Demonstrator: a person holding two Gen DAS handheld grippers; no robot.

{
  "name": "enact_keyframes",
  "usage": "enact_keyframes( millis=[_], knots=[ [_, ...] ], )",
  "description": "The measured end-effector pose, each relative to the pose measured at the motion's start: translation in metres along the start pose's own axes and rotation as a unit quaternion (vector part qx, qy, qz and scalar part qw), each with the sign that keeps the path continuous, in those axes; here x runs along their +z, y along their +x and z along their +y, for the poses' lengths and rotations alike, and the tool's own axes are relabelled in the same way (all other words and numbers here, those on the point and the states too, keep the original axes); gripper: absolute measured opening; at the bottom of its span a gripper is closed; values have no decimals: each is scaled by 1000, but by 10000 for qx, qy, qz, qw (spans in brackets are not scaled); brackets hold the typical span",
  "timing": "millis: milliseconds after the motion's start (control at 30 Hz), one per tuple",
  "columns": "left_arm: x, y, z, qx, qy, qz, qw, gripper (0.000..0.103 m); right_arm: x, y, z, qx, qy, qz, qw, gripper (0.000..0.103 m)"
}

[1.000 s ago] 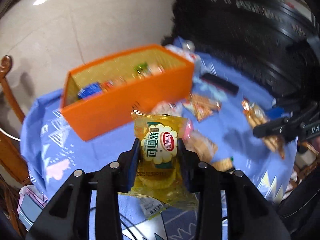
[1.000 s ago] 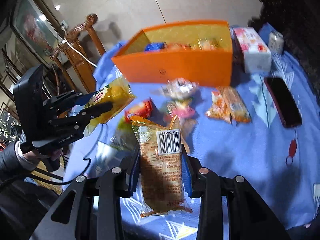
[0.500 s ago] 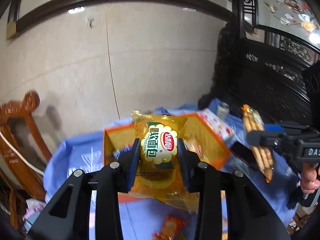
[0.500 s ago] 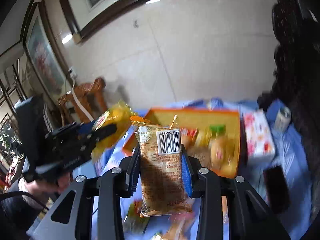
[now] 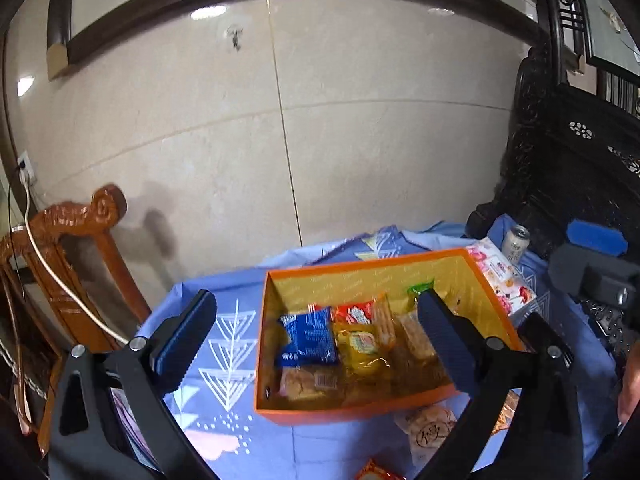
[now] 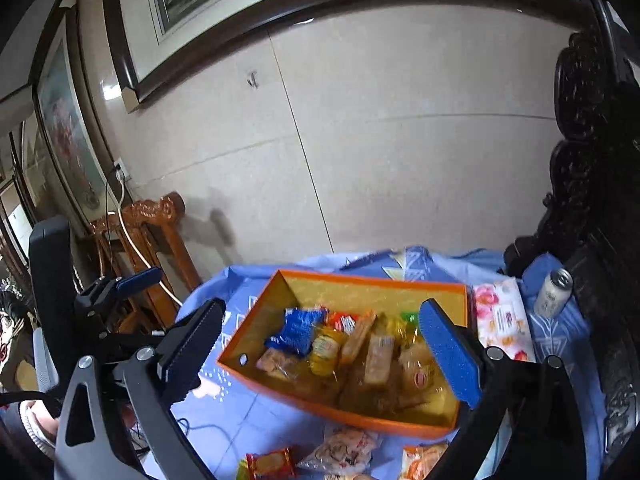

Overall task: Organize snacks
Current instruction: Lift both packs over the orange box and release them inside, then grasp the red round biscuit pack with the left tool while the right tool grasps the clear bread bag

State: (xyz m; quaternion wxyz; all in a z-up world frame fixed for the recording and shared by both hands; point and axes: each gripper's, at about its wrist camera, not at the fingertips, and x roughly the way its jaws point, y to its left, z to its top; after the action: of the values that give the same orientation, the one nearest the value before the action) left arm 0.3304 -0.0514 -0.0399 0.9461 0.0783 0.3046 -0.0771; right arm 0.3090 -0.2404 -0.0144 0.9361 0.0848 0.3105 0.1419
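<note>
With both held above orange box (image 5: 360, 410), left gripper (image 5: 316, 344) and right gripper (image 6: 320, 350) spread wide, empty; likely drop position. Snack packets (image 5: 360, 344) piled inside box; loose packets (image 6: 344, 448) on cloth just before box await pickup.

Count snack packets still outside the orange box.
3, on the cloth before the box: red packet, clear packet, orange packet. Others may be hidden.

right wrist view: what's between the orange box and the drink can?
A floral tissue pack lies on the blue cloth between the orange box and the can. The left wrist view shows the same.
</note>
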Motion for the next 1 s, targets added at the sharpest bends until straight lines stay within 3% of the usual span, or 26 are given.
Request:
enact_keyframes(
  millis=[267,500,733,1000],
  knots=[
    [-30,-12,-3,-61,-2,107,9999,99,-37,-13,-8,-209,225,242,9992,99],
    [-79,-18,8,-142,-169,448,9988,99,-87,-17,-15,-538,219,793,9952,99],
    [-132,-25,25,-239,-445,838,9952,99,-158,-6,-16,-787,45,1674,9827,99],
    [-179,-31,36,-168,-440,1201,9916,99,-227,44,-12,-561,330,2716,9602,99]
  ],
)
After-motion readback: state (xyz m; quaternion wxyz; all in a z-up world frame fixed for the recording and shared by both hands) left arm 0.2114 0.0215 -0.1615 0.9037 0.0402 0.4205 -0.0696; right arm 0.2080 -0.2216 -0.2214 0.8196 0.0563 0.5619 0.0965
